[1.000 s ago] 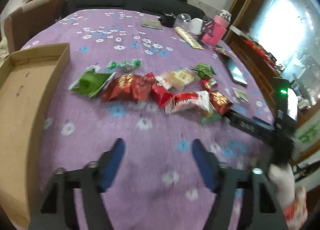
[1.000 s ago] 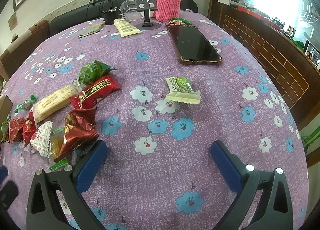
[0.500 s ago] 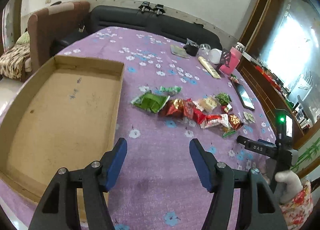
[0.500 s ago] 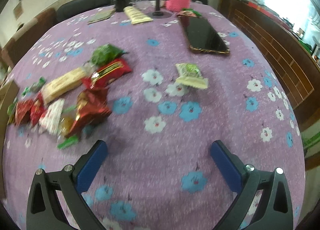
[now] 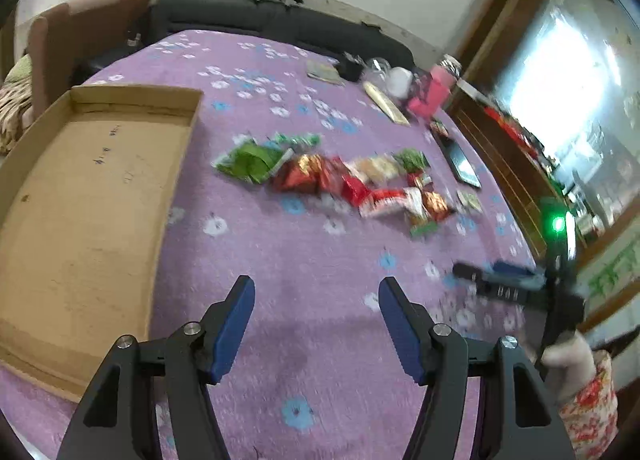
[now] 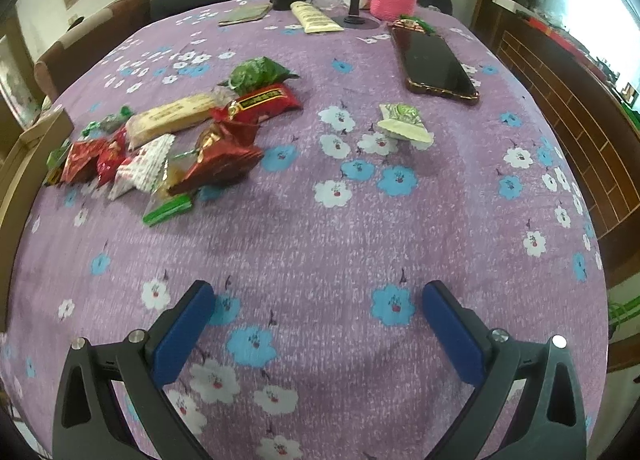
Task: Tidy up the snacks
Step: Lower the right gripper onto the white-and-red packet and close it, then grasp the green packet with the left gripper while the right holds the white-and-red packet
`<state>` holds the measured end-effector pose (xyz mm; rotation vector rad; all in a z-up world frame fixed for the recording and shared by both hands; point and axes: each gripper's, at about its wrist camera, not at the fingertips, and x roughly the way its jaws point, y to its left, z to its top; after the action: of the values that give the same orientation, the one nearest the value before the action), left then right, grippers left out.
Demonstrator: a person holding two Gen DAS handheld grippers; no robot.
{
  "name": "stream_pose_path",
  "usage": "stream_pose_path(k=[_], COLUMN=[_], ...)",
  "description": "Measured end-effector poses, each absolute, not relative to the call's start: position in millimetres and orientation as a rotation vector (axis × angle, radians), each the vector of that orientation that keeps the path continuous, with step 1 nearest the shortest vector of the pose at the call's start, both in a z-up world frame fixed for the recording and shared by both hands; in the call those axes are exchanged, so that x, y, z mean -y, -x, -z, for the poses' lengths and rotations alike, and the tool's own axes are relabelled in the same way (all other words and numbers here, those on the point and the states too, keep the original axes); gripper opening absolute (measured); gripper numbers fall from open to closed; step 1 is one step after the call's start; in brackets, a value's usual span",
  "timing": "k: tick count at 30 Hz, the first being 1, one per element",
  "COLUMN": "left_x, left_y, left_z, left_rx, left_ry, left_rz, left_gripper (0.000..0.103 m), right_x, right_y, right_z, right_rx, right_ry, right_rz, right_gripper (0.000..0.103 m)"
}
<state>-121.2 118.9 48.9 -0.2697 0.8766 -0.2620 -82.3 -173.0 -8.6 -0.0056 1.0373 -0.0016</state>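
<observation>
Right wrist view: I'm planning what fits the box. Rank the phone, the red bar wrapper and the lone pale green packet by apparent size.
1. phone
2. red bar wrapper
3. pale green packet
The phone lies farther away, so its lead is real.

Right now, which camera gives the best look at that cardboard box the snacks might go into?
The left wrist view. It shows the cardboard box nearly whole, open-topped, with nothing visible inside, lying left of the snack pile. The right wrist view catches only a sliver of its edge at the far left.
</observation>
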Motion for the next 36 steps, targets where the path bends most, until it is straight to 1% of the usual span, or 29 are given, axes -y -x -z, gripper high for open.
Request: stream_pose_path(k=[1, 2, 5, 9, 12, 15, 20, 23, 28, 29, 30, 31, 32, 33, 34, 36], left_x=[-118.8, -119.5, -121.9, -121.2, -122.8, -130.2, -142.2, -144.1, -146.9, -148.5, -149.6, -150.6, -150.9, -150.9, -151.4, -150.3], left_y=[123.3, 124.5, 124.6, 126.7, 132.3, 137.9, 140.3, 135.4, 132.4, 132.7, 132.9, 133.1, 132.4, 131.1, 129.6, 123.3], left_z=[-50.3, -52.1, -55.2, -56.4, -61.0, -65.1, -66.5, -63.2, -60.3, -61.3, -62.6, -64.1, -66.0, -67.3, -70.0, -74.0], left_rx=[-0.87, -0.863, -0.855, -0.864, -0.852, -0.837, -0.813, -0.821, -0.836, -0.833, -0.83, -0.826, -0.824, -0.824, -0.819, -0.82], left_ry=[0.267, 0.267, 0.3, 0.329, 0.309, 0.298, 0.295, 0.302, 0.296, 0.286, 0.278, 0.266, 0.25, 0.243, 0.245, 0.249], left_rz=[0.259, 0.253, 0.262, 0.282, 0.274, 0.255, 0.24, 0.24, 0.231, 0.226, 0.223, 0.223, 0.229, 0.238, 0.257, 0.284], left_gripper=[0.067, 0.067, 0.067, 0.067, 0.067, 0.067, 0.067, 0.067, 0.067, 0.067, 0.067, 0.067, 0.067, 0.066, 0.062, 0.06], right_x=[171.2, 167.3, 146.2, 108.9, 86.4, 74.1, 63.5, 52.6, 42.5, 41.4, 40.1, 39.5, 39.1, 40.1, 43.1, 53.5], right_y=[86.3, 90.0, 93.0, 70.1, 41.0, 12.0, 16.5, 35.5, 38.5, 37.7, 37.4, 37.0, 36.6, 35.0, 34.3, 35.3], right_z=[1.4, -8.5, -44.2, -62.3, -55.3, -38.9, -24.2, -26.6, -19.3, -16.1, -13.0, -11.4, -6.5, -3.2, -2.8, -2.2], right_rx=[-1.013, -0.972, -0.849, -0.823, -0.854, -0.938, -1.053, -1.03, -0.971, -0.971, -0.97, -0.968, -0.968, -0.975, -0.975, -0.947], right_ry=[0.019, 0.043, 0.097, 0.091, 0.117, 0.08, 0.044, 0.094, 0.155, 0.157, 0.165, 0.172, 0.176, 0.162, 0.141, 0.064], right_rz=[0.004, -0.006, -0.084, -0.269, -0.324, -0.396, -0.537, -0.561, -0.45, -0.44, -0.425, -0.413, -0.39, -0.383, -0.381, -0.382], right_gripper=[0.084, 0.08, 0.08, 0.08, 0.079, 0.079, 0.079, 0.079, 0.079, 0.077, 0.068, 0.055, 0.045, 0.033, 0.032, 0.032])
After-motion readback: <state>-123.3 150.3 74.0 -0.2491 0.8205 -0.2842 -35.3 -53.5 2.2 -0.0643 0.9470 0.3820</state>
